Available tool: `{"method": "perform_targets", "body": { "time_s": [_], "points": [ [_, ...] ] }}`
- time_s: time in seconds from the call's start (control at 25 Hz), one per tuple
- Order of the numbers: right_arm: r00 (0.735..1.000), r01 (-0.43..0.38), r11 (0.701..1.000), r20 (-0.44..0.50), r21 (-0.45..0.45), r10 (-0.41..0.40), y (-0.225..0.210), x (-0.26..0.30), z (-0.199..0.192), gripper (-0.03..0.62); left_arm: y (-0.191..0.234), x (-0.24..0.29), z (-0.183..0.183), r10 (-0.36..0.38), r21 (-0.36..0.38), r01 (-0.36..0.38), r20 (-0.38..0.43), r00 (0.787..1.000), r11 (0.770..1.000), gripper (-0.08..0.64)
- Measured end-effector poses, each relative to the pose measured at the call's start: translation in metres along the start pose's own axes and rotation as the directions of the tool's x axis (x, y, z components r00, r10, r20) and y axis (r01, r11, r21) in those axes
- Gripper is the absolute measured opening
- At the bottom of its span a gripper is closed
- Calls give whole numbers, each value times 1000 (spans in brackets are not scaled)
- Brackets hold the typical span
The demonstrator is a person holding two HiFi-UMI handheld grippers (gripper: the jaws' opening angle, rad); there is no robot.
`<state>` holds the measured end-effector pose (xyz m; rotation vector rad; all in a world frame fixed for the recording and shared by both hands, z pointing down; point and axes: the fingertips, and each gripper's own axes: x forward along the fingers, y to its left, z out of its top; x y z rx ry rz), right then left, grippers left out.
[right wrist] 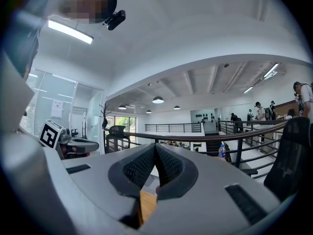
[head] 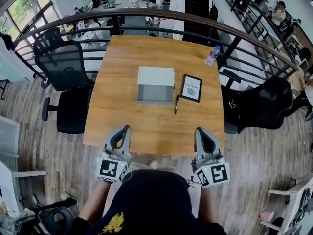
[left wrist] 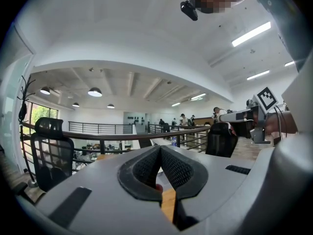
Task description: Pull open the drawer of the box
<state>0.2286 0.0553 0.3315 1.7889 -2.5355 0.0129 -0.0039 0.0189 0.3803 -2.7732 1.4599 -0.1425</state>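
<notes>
A white box point(head: 156, 76) sits in the middle of the wooden table point(head: 122, 121). Its drawer point(head: 155, 93) stands pulled out toward me and shows a grey inside. My left gripper point(head: 126, 128) hovers over the table's near edge, well short of the box, with its jaws together and nothing between them. My right gripper point(head: 199, 129) is level with it on the right, also shut and holding nothing. In the left gripper view the left gripper point(left wrist: 160, 148) has its black pads meeting at the tips; the right gripper point(right wrist: 155, 146) looks the same in its own view. The jaws hide most of the box there.
A brown pen point(head: 177, 104) and a black-framed card point(head: 191, 87) lie right of the drawer. A water bottle point(head: 212, 56) stands at the table's far right corner. Black office chairs point(head: 66, 65) flank the table, and a curved railing point(head: 161, 14) runs behind it.
</notes>
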Motion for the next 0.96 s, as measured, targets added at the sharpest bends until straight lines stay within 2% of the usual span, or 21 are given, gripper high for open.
{"method": "perform_targets", "body": {
  "time_s": [0.28,0.48,0.68,0.96],
  "points": [
    [1000,-3,1000,-2,-17,3,-1,0,-1,-3,4,-2,-8,32,20,-31,-29,999,999,15],
    [1000,-3,1000,-5,-26,3,-4,2,-1,-3,-1,6,-5,20,30,-19,-25,999,999,15],
    [1000,1,1000,-10,-28,-1,-4,5,-2,-3,-3,9,-4,25,108,-21,-31,999,994,17],
    [996,-87,995,-32,-49,86,3,23,-11,-3,-1,4,-18,32,87,-28,-51,998,996,17]
  ]
}}
